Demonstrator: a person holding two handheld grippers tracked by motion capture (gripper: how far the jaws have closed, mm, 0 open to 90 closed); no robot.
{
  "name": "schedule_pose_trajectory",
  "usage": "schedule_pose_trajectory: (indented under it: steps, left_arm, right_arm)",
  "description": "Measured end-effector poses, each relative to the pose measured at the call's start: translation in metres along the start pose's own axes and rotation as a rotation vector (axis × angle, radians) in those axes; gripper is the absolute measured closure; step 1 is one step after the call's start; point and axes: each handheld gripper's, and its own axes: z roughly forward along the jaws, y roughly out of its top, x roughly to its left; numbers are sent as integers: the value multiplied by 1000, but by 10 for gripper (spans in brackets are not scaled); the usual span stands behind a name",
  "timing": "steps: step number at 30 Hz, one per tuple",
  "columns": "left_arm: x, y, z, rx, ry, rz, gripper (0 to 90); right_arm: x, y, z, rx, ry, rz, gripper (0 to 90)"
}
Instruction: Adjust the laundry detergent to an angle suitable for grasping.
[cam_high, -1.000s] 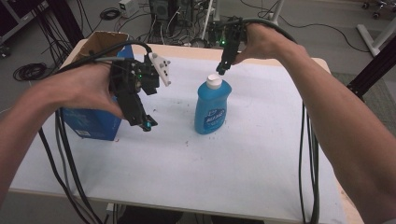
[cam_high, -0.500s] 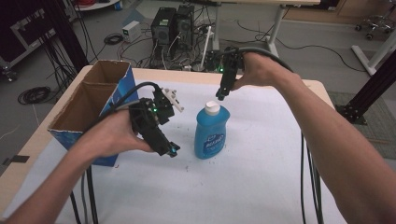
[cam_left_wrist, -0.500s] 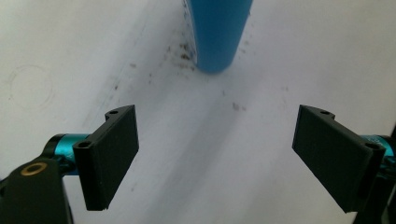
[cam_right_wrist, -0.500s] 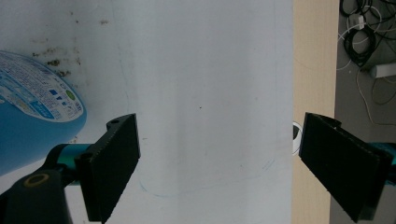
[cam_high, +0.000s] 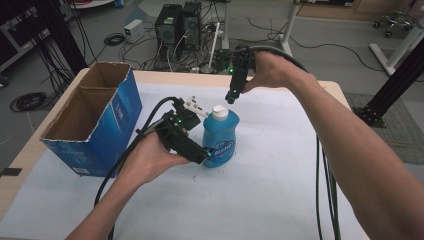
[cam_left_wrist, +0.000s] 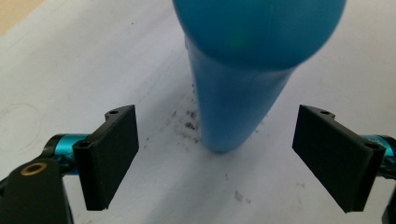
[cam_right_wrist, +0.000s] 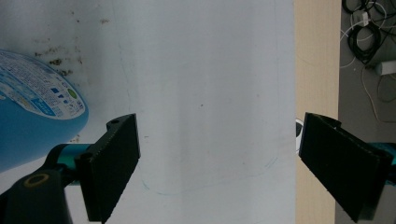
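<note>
A blue dish-soap bottle (cam_high: 221, 140) with a white cap (cam_high: 218, 111) stands upright near the middle of the table. My left gripper (cam_high: 205, 152) is low at the bottle's left side. In the left gripper view it (cam_left_wrist: 215, 158) is open, its jaws spread to either side of the bottle's base (cam_left_wrist: 236, 98) and apart from it. My right gripper (cam_high: 230, 97) hangs just above and behind the cap, pointing down. In the right gripper view it (cam_right_wrist: 219, 163) is open over bare table, with the bottle (cam_right_wrist: 32, 116) off to its left.
An open blue cardboard box (cam_high: 117, 112) stands at the table's left. A white sheet (cam_high: 280, 190) covers the table, with a tan edge (cam_high: 345, 97) at the far right. Cables trail from both grippers. Computer cases (cam_high: 180, 25) stand on the floor behind.
My left gripper has moved right from beside the box to the bottle's lower side, with its jaws now around the base. The right gripper has stayed above the cap.
</note>
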Motion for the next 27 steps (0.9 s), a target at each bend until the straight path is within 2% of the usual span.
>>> schedule_pose_trajectory:
  steps: [8,18,27]
  left_arm:
    - [-4,2,12,-74,7,-50,146]
    - [-6,3,27,-86,10,-72,146]
    - [-5,4,32,-106,17,-73,147]
  right_arm:
    - [1,-2,-3,2,-2,5,120]
    - [2,-3,-1,0,1,10,120]
    - [2,-4,1,6,1,10,120]
